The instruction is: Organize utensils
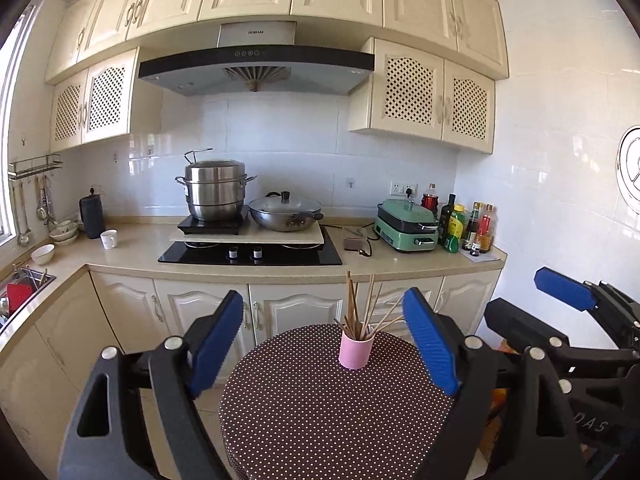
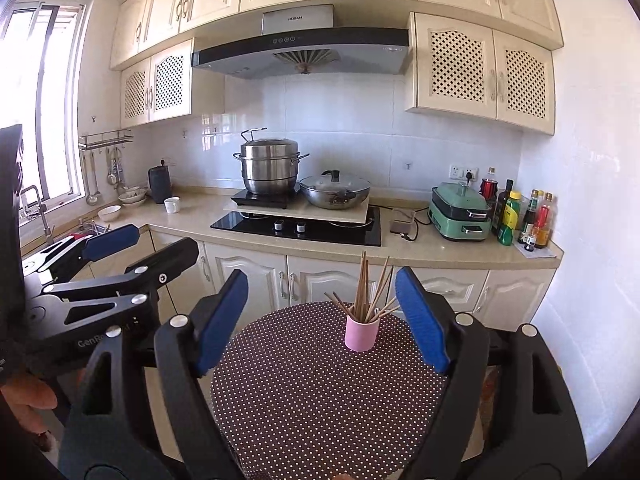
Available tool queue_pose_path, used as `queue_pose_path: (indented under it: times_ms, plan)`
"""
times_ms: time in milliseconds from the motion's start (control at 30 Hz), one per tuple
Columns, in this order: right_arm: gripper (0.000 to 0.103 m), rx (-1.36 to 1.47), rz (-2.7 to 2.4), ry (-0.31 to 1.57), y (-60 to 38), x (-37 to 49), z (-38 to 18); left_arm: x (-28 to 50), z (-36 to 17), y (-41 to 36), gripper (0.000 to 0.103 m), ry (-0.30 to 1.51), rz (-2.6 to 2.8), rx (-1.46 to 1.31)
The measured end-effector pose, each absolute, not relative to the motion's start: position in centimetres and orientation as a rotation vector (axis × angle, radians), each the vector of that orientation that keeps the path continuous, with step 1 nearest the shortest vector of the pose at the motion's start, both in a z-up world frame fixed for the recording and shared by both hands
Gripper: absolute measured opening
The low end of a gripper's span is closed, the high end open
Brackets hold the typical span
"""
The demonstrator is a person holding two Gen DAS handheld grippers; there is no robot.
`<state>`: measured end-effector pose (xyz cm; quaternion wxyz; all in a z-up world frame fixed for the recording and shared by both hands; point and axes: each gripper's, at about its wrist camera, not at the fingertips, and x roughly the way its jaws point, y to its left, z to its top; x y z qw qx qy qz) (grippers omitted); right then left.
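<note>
A pink cup (image 1: 355, 350) holding several wooden chopsticks (image 1: 354, 307) stands upright at the far side of a round table with a brown dotted cloth (image 1: 320, 412). My left gripper (image 1: 323, 340) is open and empty, held above the near side of the table, the cup seen between its blue pads. In the right wrist view the same cup (image 2: 362, 334) and chopsticks (image 2: 366, 289) stand ahead. My right gripper (image 2: 321, 318) is open and empty, also short of the cup. Each gripper shows at the edge of the other's view.
Behind the table runs a kitchen counter (image 1: 132, 252) with a hob, a steel steamer pot (image 1: 215, 191), a lidded wok (image 1: 285, 213), a green electric cooker (image 1: 406, 229) and several bottles (image 1: 468, 227). A sink (image 1: 20, 288) with dishes lies at the left. White wall stands at right.
</note>
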<state>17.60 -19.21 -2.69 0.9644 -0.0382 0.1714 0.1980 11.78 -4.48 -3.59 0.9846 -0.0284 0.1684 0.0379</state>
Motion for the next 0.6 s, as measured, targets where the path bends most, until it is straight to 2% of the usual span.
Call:
queue_pose_path:
  times_ms: [600]
  plan:
    - [0.084,-0.08,0.391,0.309,-21.4,16.1,-2.0,9.8,-2.5,-6.2,0.093,0.283,0.109,-0.016]
